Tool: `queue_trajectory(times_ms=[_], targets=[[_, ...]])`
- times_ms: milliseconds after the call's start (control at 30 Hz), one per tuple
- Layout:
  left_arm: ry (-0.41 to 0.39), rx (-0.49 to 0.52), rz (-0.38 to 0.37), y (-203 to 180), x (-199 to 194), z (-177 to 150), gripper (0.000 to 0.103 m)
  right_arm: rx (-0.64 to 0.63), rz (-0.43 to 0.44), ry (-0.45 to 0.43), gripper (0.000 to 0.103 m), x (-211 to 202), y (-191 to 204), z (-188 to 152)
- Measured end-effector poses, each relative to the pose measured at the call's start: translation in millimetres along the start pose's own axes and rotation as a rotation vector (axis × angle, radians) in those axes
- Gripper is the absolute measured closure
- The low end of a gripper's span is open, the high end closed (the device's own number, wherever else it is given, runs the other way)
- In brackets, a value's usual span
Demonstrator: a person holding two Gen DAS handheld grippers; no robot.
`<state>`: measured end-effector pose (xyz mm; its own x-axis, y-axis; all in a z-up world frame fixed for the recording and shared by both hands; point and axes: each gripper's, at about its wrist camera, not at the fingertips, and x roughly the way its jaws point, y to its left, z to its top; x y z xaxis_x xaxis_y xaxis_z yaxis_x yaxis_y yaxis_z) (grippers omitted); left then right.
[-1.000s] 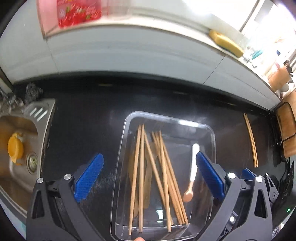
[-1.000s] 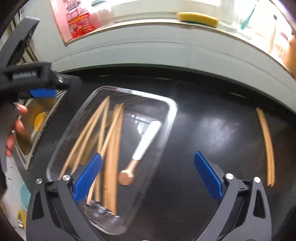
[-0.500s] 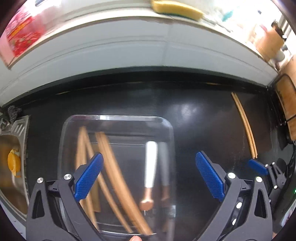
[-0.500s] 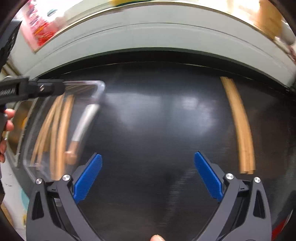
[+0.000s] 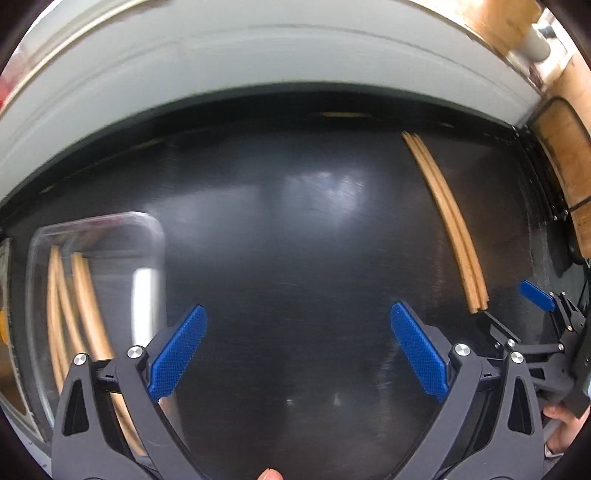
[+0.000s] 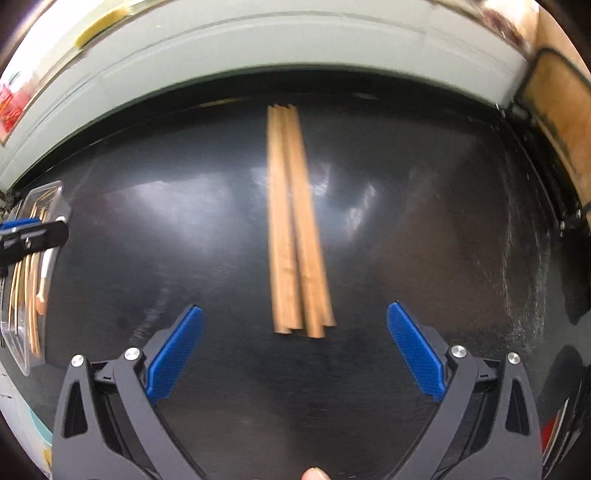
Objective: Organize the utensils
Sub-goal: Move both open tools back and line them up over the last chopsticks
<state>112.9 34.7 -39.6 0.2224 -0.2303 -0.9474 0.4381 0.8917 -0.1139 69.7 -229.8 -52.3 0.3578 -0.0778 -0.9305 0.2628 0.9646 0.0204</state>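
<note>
black glossy counter (image 6: 424, 206), pale wall (image 6: 258, 48) behind; both tongs (image 5: 295, 350) (image 6: 295, 349) spread wide, empty.

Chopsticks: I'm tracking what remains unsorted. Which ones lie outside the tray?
The bundle of chopsticks lying loose on the black counter, ahead of the open right hand-held gripper; the others sit inside the clear tray.

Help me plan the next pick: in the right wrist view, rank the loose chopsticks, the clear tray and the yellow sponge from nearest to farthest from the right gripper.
1. Loose chopsticks: straight ahead of the right gripper on the black counter, near ends just beyond its open fingers.
2. Clear tray: far left edge, beside the left gripper.
3. Yellow sponge: upper left, on the ledge behind the counter.
</note>
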Motion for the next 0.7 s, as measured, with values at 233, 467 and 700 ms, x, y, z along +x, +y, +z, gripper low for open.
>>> queue_trajectory(times_ms=[233,467,700], targets=[[0.046,0.023,-0.013,-53,29,1,0.006,-0.001,0.012,0.008,0.007,11,-39,4],[0.062,0.028,-0.046,-91,47,14,0.006,-0.037,0.001,0.023,0.007,20,-63,7],[0.092,0.053,-0.005,-118,68,20,0.006,-0.058,0.027,0.038,0.007,27,-72,9]])
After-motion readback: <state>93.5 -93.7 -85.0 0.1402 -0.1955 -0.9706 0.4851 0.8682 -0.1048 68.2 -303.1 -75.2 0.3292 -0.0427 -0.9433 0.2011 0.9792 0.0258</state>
